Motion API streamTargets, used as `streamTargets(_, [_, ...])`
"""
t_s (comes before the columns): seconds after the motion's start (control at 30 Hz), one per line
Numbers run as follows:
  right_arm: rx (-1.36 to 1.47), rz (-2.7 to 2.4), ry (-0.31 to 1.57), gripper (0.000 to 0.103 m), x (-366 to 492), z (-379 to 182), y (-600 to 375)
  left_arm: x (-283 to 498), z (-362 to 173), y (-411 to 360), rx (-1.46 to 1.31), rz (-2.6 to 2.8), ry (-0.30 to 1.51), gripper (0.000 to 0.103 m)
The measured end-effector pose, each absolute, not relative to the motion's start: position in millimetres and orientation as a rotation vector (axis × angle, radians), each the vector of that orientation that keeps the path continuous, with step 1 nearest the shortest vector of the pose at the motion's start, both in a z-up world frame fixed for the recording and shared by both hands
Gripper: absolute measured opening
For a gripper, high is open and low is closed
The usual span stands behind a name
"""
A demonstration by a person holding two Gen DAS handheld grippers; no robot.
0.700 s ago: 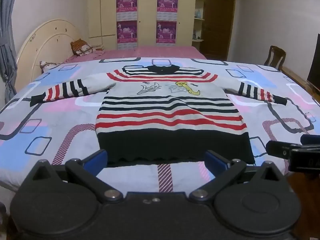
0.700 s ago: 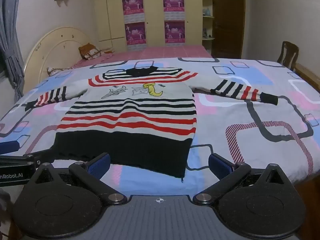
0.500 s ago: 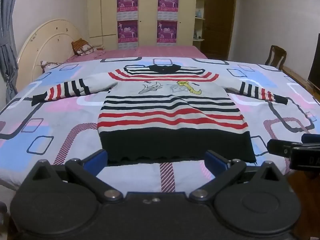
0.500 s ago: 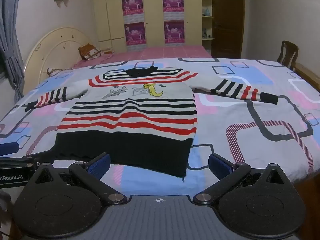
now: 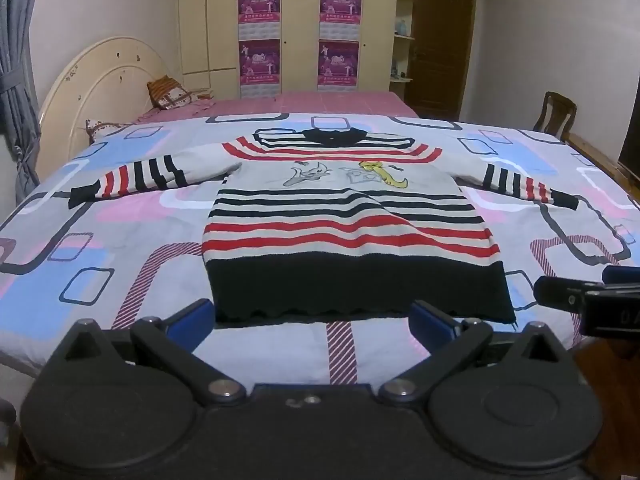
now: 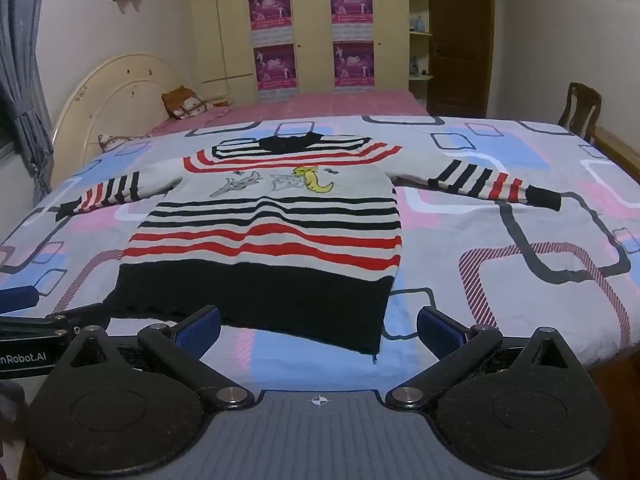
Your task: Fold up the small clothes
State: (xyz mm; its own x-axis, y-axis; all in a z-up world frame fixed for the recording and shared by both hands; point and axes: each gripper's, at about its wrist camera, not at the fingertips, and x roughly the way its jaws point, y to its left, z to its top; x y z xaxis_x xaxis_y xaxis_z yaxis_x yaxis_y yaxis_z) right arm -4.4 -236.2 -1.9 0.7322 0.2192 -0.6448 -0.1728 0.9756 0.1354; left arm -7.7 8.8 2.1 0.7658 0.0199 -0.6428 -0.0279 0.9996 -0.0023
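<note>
A small striped sweater [image 5: 344,220] lies flat and face up on the bed, sleeves spread to both sides, black hem nearest me. It also shows in the right wrist view [image 6: 272,240]. My left gripper [image 5: 312,318] is open and empty, its blue pads just short of the hem. My right gripper [image 6: 318,326] is open and empty, over the hem's right corner. The right gripper shows at the right edge of the left wrist view [image 5: 588,296], and the left gripper at the left edge of the right wrist view [image 6: 36,312].
The bed [image 5: 100,248] has a patterned grey, blue and pink cover. A cream headboard [image 5: 96,80] and pillows [image 5: 168,94] are at the far left. A wooden chair [image 5: 556,114] stands at the right. Wardrobes with posters [image 5: 300,32] line the back wall.
Both grippers have crept slightly forward toward the sweater's hem. Both stay open and the sweater has not moved.
</note>
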Motion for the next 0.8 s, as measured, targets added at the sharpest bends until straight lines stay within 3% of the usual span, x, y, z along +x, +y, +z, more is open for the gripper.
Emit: streamTargets(0.8, [0.07, 0.215, 0.717, 0.103, -2.5, -1.7, -238.1, -6.2, 0.4, 5.2, -0.007, 0.023, 0.702, 0.103])
